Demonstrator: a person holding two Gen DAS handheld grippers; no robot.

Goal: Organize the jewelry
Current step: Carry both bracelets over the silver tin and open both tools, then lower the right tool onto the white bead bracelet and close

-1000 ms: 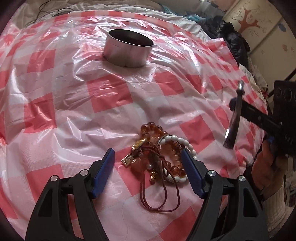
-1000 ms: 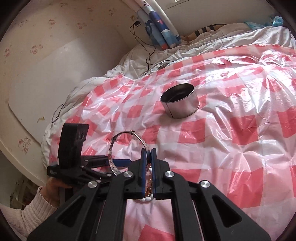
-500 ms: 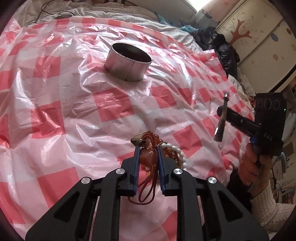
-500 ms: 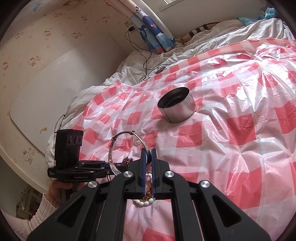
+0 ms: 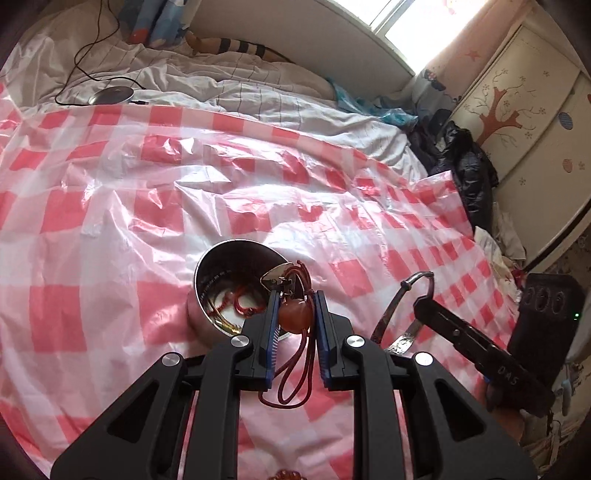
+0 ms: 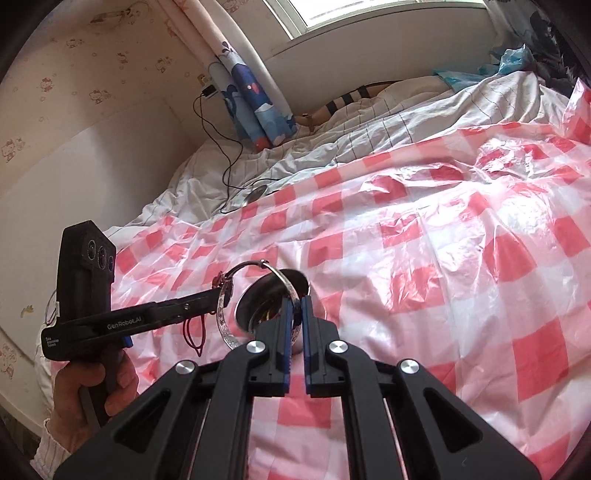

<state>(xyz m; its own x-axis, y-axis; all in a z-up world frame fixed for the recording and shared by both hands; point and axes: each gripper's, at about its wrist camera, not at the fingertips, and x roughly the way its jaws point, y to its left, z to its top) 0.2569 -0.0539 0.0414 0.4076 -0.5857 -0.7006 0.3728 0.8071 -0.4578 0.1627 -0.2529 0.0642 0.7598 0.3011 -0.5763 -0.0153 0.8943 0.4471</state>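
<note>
The left gripper (image 5: 294,314) is clamped on an amber pendant (image 5: 294,313), its red cord (image 5: 295,380) looping down toward the checked sheet (image 5: 110,221). Just ahead and slightly left sits the steel tin (image 5: 207,273), mouth open, already holding jewelry. The right gripper (image 6: 295,306) pinches a silver bangle (image 6: 226,317) standing upright at the tin's near rim. The left looks nearer to release.

sunlit window (image 6: 369,11) — painted wardrobe (image 5: 524,122)

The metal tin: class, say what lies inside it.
Inside the metal tin, a loop of red cord and something gold-coloured lie on the bottom. The left gripper covers its near side.
</note>
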